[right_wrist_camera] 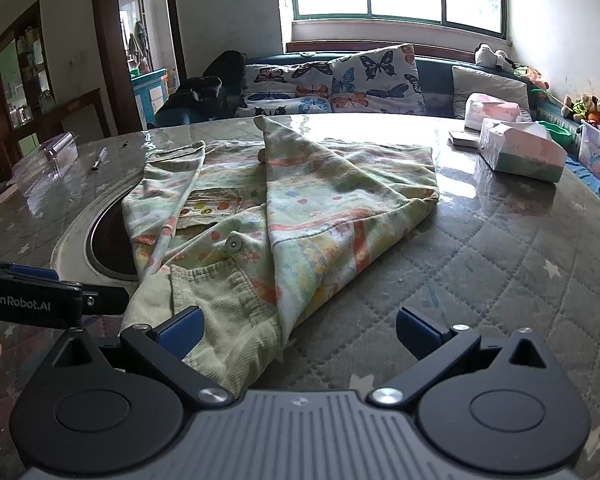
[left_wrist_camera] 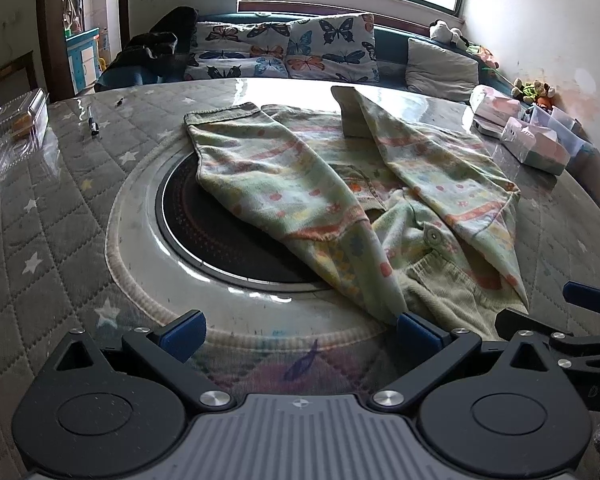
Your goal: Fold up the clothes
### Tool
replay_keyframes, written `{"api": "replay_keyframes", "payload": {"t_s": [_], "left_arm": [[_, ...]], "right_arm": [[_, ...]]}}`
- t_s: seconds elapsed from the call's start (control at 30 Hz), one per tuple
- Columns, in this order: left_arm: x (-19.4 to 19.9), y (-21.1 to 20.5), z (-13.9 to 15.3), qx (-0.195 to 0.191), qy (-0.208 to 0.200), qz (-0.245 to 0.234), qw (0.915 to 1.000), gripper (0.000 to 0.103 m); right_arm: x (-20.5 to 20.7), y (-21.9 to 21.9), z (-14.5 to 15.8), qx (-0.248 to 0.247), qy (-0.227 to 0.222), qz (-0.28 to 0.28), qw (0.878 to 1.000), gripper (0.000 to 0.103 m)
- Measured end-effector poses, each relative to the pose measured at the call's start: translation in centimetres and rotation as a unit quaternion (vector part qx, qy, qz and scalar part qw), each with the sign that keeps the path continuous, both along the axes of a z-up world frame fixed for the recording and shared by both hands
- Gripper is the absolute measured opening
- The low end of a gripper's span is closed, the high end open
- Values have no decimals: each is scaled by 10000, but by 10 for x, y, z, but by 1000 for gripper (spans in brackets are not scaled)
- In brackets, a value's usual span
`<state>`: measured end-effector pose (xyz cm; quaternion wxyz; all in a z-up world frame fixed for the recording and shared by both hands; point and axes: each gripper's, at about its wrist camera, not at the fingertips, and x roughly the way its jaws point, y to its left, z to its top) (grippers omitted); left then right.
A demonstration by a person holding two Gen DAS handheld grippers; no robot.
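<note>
A pale green patterned child's jacket (left_wrist_camera: 340, 184) lies on the round table, both sleeves folded in over its body; it also shows in the right wrist view (right_wrist_camera: 300, 208). My left gripper (left_wrist_camera: 300, 332) is open, low over the table at the jacket's near left corner, its right fingertip (left_wrist_camera: 414, 330) touching the cloth edge. My right gripper (right_wrist_camera: 300, 332) is open at the jacket's near edge, the corduroy collar (right_wrist_camera: 220, 304) lying between its fingers. The right gripper shows at the right edge of the left wrist view (left_wrist_camera: 560, 320).
The table has a quilted star-print cover (right_wrist_camera: 500, 280) and a black round hob (left_wrist_camera: 220, 232) partly under the jacket. Tissue boxes (right_wrist_camera: 524, 152) stand at the right. A pen (left_wrist_camera: 93, 120) and a clear plastic box (left_wrist_camera: 16, 132) lie at the left. A sofa with cushions is behind.
</note>
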<state>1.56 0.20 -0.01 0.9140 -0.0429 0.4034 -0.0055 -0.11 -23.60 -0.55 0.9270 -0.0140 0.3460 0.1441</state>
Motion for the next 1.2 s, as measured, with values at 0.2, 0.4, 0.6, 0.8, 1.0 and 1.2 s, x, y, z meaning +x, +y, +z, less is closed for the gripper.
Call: {"api": "replay_keyframes", "payload": {"t_s": [0.2, 0.4, 0.6, 0.8, 1.0, 1.2], "left_arm": [[15, 4, 8, -11, -109, 46, 9999, 103], [31, 7, 11, -70, -159, 75, 9998, 103], [44, 3, 3, -82, -61, -20, 9999, 103], [52, 1, -4, -107, 45, -79, 9999, 103], [56, 2, -9, -140, 134, -88, 9998, 103], [59, 1, -11, -122, 205, -79, 9997, 103]], "right_arm": [[19, -1, 3, -149, -46, -4, 9999, 103], [53, -1, 14, -278, -174, -48, 9994, 101], [107, 17, 26, -355, -277, 219, 9987, 91], [167, 52, 30, -416, -400, 549, 9968, 77], [219, 84, 27, -413, -350, 785, 9954, 66], [248, 108, 16, -551, -274, 922, 9938, 44]]}}
